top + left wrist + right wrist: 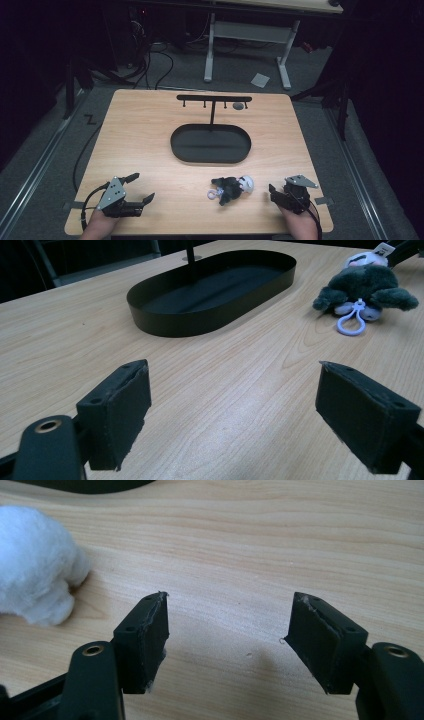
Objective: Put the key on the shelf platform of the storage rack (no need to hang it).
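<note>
Low in the high view, right of centre, the dark plush toy (229, 188) with a white head and lilac clip lies on the table (150, 125), below the black oval tray (210, 144). Just right of it, the right gripper (274, 192) stands open and empty; its own view cuts the white plush off at the left edge. At lower left, the left gripper (142, 187) gapes wide over bare wood.

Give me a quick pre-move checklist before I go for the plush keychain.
1. Right gripper jaws open, nothing between them: ok.
2. Left gripper jaws open, nothing held: ok.
3. Plush keychain lying free on the table, clear of both grippers: ok.
4. Lilac clip exposed toward the left gripper: ok.
5. Oval tray holding nothing but its rack post: ok.
6. Free hook on the rack: cannot tell.
</note>
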`<action>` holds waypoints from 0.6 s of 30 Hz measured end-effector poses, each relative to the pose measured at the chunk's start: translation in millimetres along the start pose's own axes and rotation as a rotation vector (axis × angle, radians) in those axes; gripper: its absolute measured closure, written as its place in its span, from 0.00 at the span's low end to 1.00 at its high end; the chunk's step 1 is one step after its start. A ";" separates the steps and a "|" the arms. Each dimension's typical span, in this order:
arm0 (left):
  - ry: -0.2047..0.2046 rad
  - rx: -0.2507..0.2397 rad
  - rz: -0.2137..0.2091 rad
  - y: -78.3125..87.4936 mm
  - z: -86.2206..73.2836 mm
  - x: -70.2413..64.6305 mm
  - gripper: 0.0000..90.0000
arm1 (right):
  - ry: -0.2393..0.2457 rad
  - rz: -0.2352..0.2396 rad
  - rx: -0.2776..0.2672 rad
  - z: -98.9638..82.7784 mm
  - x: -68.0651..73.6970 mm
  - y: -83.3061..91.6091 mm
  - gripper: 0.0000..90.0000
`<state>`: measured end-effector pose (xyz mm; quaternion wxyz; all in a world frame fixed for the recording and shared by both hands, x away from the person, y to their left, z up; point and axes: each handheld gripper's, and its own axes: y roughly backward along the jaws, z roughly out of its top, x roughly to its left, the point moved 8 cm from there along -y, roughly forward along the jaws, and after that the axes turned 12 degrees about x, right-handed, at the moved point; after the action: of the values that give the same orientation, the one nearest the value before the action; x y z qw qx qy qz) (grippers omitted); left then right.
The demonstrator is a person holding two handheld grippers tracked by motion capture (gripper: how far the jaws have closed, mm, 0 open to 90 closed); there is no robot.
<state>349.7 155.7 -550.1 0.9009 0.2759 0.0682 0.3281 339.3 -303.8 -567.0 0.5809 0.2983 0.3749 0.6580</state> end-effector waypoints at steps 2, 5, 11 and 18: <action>-0.001 0.001 0.000 -0.1 0.0 0.3 0.17 | 0.007 -0.005 0.020 0.1 -1.7 1.4 0.35; 0.000 0.001 0.001 -0.1 0.0 0.2 0.17 | 0.012 0.000 0.046 0.5 -4.1 3.8 0.34; 0.002 0.001 0.004 0.0 -0.1 0.1 0.17 | 0.043 0.006 0.100 -0.7 -6.9 5.6 0.32; 0.005 0.002 0.005 -0.1 -0.1 0.5 0.17 | 0.104 0.011 0.177 -1.4 -4.5 7.7 0.32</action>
<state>350.1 156.0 -550.2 0.8997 0.2760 0.0700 0.3308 334.6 -308.8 -561.1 0.5284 0.3160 0.4598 0.6399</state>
